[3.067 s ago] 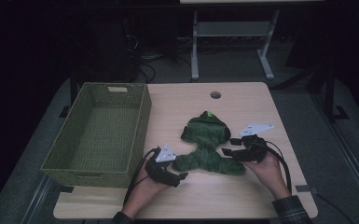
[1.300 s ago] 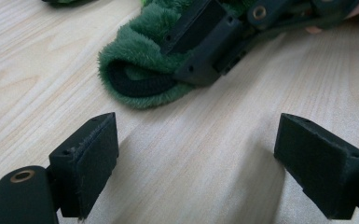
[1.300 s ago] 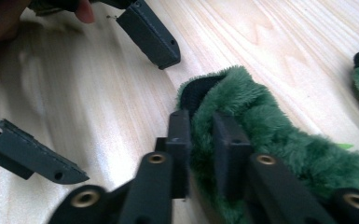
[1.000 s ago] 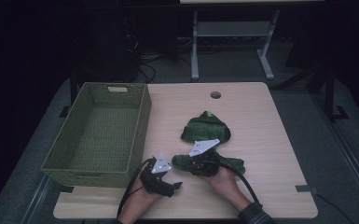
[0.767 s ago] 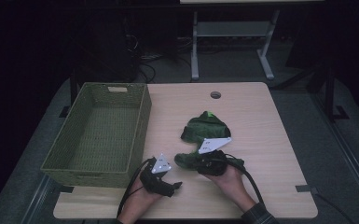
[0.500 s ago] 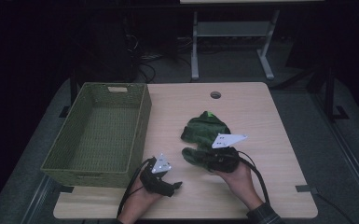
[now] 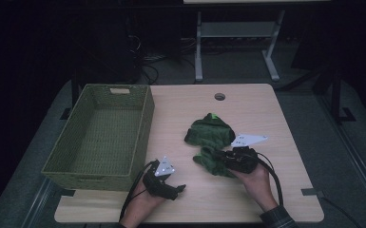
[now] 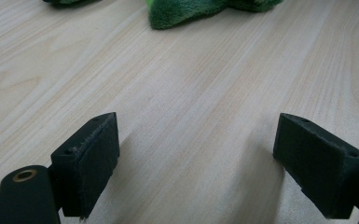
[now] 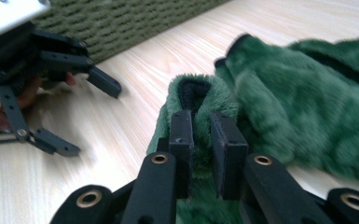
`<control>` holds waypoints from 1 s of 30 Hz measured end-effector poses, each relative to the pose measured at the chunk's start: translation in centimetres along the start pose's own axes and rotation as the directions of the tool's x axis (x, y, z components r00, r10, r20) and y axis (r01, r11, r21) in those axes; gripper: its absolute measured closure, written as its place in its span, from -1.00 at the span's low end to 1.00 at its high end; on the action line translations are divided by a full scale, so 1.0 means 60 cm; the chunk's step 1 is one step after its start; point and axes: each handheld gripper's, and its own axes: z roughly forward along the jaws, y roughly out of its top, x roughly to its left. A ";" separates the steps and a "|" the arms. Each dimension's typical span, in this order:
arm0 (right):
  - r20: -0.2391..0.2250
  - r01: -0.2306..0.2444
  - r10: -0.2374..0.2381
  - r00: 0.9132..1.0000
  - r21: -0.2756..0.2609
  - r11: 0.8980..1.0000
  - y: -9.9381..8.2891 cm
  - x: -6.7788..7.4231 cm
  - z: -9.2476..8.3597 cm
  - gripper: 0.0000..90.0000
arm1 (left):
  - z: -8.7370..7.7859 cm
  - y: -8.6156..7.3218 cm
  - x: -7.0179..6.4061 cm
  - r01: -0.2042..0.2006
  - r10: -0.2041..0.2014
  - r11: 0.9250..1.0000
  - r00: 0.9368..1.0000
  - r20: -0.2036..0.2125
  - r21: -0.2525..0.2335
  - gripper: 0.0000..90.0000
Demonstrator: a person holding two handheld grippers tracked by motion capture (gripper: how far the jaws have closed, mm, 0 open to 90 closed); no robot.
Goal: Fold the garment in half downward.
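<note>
a: where's the green plush garment (image 7: 212, 142) relative to the basket (image 7: 100, 135)?
b: on the bare table (image 7: 266, 109), off the basket's right wall. the right gripper (image 9: 200, 135) is clamped on a fold at its near end.
a: and the left gripper (image 7: 164, 180)?
b: jaws spread, nothing in them — just off the basket's near right corner, so nearer it. the cloth must travel left.
</note>
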 end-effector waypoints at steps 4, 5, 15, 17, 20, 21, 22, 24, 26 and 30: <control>0.036 -0.017 0.016 0.999 0.016 1.000 -0.007 -0.010 -0.010 0.72 | 0.000 0.000 0.000 -0.002 0.002 1.000 1.000 -0.001 0.000 -0.70; 0.041 -0.019 0.018 0.999 0.021 1.000 -0.009 -0.012 -0.013 0.72 | 0.000 0.000 0.000 -0.002 0.002 1.000 1.000 0.000 0.001 -0.70; 0.090 -0.026 0.025 0.996 0.014 1.000 -0.021 -0.031 -0.044 0.66 | 0.000 0.001 0.000 0.000 0.000 1.000 1.000 0.001 0.002 -0.70; 0.099 -0.026 0.024 0.995 0.014 1.000 -0.020 -0.032 -0.047 0.66 | 0.000 0.001 0.000 0.000 0.000 1.000 1.000 0.001 0.003 -0.70; 0.110 -0.031 0.030 0.994 0.011 0.999 -0.020 -0.039 -0.053 0.68 | 0.000 0.001 0.000 0.000 0.000 1.000 1.000 0.001 0.003 -0.70; 0.115 -0.039 0.037 0.993 0.013 0.999 -0.021 -0.042 -0.054 0.69 | 0.000 0.001 0.000 0.000 0.000 1.000 1.000 0.001 0.002 -0.70; 0.117 -0.046 0.043 0.992 0.018 0.999 -0.022 -0.045 -0.053 0.69 | 0.000 0.001 0.000 0.000 0.000 1.000 1.000 0.001 0.002 -0.70; 0.119 -0.052 0.049 0.992 0.028 0.998 -0.024 -0.052 -0.048 0.70 | 0.000 0.001 0.000 0.000 0.000 1.000 1.000 0.001 0.002 -0.70; 0.107 -0.057 0.053 0.993 0.037 0.998 -0.023 -0.055 -0.039 0.73 | 0.000 0.001 0.001 -0.005 0.005 1.000 1.000 -0.001 0.003 -0.70; 0.052 -0.053 0.049 0.997 0.069 0.996 -0.020 -0.054 -0.016 0.91 | 0.000 0.001 0.001 -0.004 0.004 1.000 1.000 0.000 0.004 -0.70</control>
